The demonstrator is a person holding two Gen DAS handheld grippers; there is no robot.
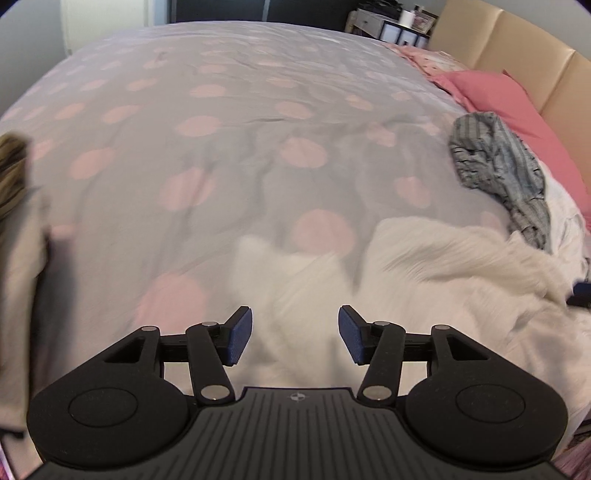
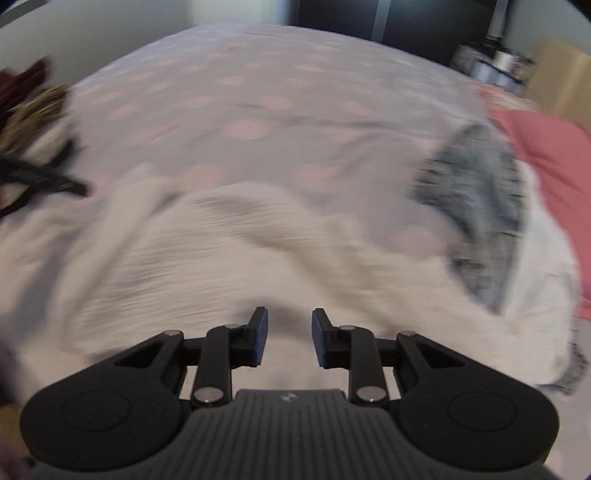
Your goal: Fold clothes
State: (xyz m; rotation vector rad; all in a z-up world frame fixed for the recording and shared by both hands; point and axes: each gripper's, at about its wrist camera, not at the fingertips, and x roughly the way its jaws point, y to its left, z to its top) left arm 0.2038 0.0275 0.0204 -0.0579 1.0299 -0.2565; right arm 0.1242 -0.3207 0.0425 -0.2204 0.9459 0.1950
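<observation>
A crumpled white garment (image 1: 443, 266) lies on the near right part of the bed, blurred in both views. It spreads wide in the right wrist view as the white garment (image 2: 229, 251). My left gripper (image 1: 295, 334) hangs over its near edge with the jaws wide apart and nothing pinched between them. My right gripper (image 2: 290, 339) hovers over the cloth with a narrower gap, and no fabric is caught between its pads. A grey striped garment (image 1: 506, 166) lies bunched to the right, also seen as the grey garment (image 2: 476, 206).
The bed has a grey duvet with pink dots (image 1: 229, 110). Pink pillows (image 1: 495, 96) and a beige headboard (image 1: 517, 40) stand at the right. A pile of dark and tan clothes (image 2: 29, 122) sits at the left edge. A bedside unit (image 1: 391, 26) stands far back.
</observation>
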